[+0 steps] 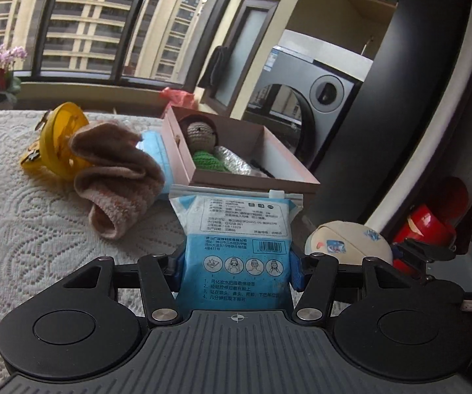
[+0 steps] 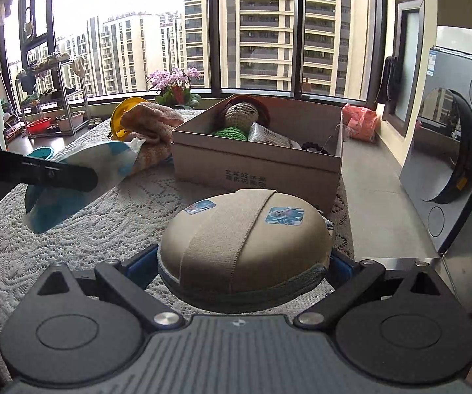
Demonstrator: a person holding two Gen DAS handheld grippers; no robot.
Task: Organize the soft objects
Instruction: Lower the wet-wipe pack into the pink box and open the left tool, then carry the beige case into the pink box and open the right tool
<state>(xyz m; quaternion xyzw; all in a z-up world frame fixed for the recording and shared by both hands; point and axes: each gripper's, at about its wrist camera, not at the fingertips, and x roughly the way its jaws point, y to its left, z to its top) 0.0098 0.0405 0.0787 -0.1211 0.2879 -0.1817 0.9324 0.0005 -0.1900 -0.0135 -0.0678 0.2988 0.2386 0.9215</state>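
My left gripper [image 1: 237,271] is shut on a blue-and-white zip pouch [image 1: 236,229], which stands upright between the blue pads. Behind the pouch is an open cardboard box [image 1: 255,185] holding a crochet doll [image 1: 199,134] and a silver packet [image 1: 232,161]. In the right wrist view my right gripper [image 2: 240,262] is shut on a beige oval case [image 2: 242,236] with two blue stickers, held just above the lace cloth in front of the box [image 2: 252,170]. The left gripper's finger [image 2: 55,174] shows at the left, carrying the pouch [image 2: 81,177].
A beige knitted piece [image 1: 114,170] and a yellow round object [image 1: 58,138] lie left of the box on the lace-covered table [image 1: 22,213]. Another blue pack [image 1: 153,144] sits behind the knit. A washing machine [image 2: 449,147] stands at the right, and an orchid pot [image 2: 176,85] by the window.
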